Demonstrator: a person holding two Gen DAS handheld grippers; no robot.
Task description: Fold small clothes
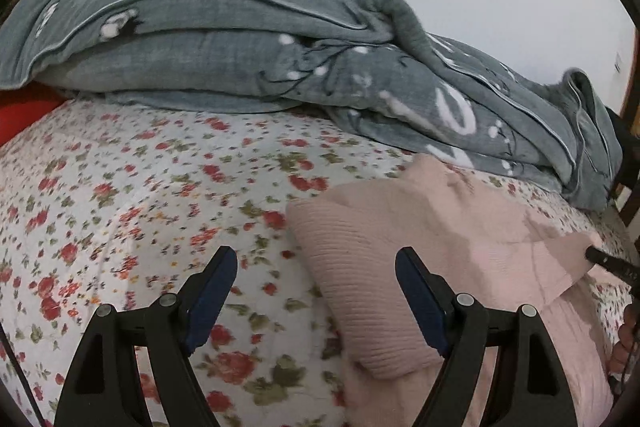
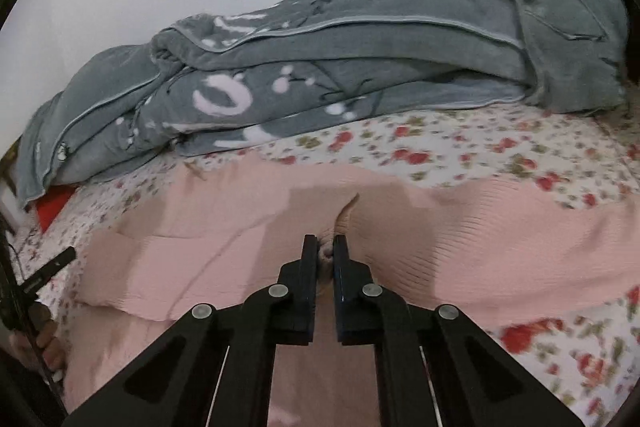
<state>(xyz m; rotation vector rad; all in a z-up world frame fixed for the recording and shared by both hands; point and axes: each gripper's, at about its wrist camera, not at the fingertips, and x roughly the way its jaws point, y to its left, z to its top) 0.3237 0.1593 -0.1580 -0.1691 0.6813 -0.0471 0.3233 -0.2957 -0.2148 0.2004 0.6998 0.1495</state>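
The pink knit garment (image 2: 460,227) lies on the flowered bedsheet (image 1: 160,187), in front of the grey blanket (image 1: 240,59). The right gripper (image 2: 326,247) has its jaws clamped on a pinch of the fabric (presumably to lift a fold). The left gripper (image 1: 316,267) stands wide apart at the garment's edge, holding nothing.

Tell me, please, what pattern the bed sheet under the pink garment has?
White floral bed sheet with small red roses and green leaves; clearest in the left wrist view.

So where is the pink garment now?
The pink garment lies on the floral sheet, in front of the grey blanket; the right gripper pinches it.
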